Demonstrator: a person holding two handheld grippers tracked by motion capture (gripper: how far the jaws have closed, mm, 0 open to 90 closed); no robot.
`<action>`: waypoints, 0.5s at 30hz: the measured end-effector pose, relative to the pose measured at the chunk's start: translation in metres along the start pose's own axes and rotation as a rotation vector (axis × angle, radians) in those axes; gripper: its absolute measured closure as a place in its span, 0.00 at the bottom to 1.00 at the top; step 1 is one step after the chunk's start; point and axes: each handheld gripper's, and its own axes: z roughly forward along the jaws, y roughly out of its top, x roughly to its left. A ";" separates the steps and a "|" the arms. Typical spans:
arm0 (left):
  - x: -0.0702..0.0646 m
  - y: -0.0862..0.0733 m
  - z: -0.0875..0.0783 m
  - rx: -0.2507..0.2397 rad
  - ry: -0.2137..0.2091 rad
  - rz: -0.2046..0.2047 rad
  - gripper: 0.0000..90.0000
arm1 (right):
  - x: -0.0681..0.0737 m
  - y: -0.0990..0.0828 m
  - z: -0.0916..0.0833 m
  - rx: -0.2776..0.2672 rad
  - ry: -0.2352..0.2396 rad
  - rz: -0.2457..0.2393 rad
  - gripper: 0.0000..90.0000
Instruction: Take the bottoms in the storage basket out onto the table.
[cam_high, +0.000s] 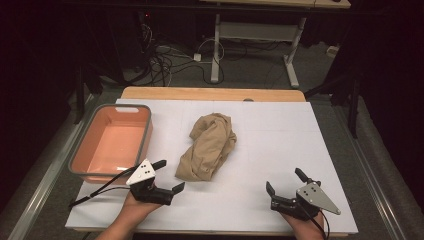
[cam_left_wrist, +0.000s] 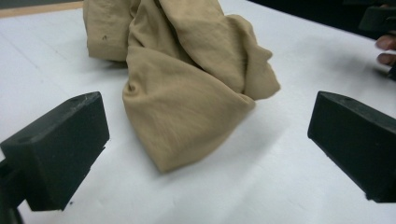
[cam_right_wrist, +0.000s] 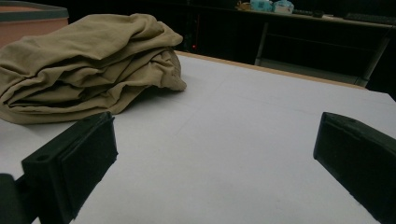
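Each hand carried a black two-jaw claw: the left claw (cam_high: 168, 176) and the right claw (cam_high: 284, 181) both bore a pale grey three-cornered plate on top, dotted with small dark screw holes. A thin black cable trailed from each. In the gripper views the jaws were chunky matte-black blocks with flat inner faces and a small round hole on top.

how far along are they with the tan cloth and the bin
Barely started. Done: nothing; the tan cloth lies crumpled on the white mat, beside the orange bin. In hand: left gripper and right gripper open, near it. Left: grasping and handling it.
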 end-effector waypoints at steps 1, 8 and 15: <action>-0.002 -0.003 -0.004 -0.004 0.009 -0.014 0.00 | 0.001 0.000 0.000 -0.004 0.002 0.000 0.00; -0.002 -0.014 -0.018 -0.011 0.032 0.005 0.00 | 0.006 0.003 -0.004 -0.026 0.019 0.012 0.00; -0.001 -0.015 -0.013 -0.013 0.014 0.006 0.00 | 0.014 0.002 0.001 -0.005 0.017 -0.004 0.00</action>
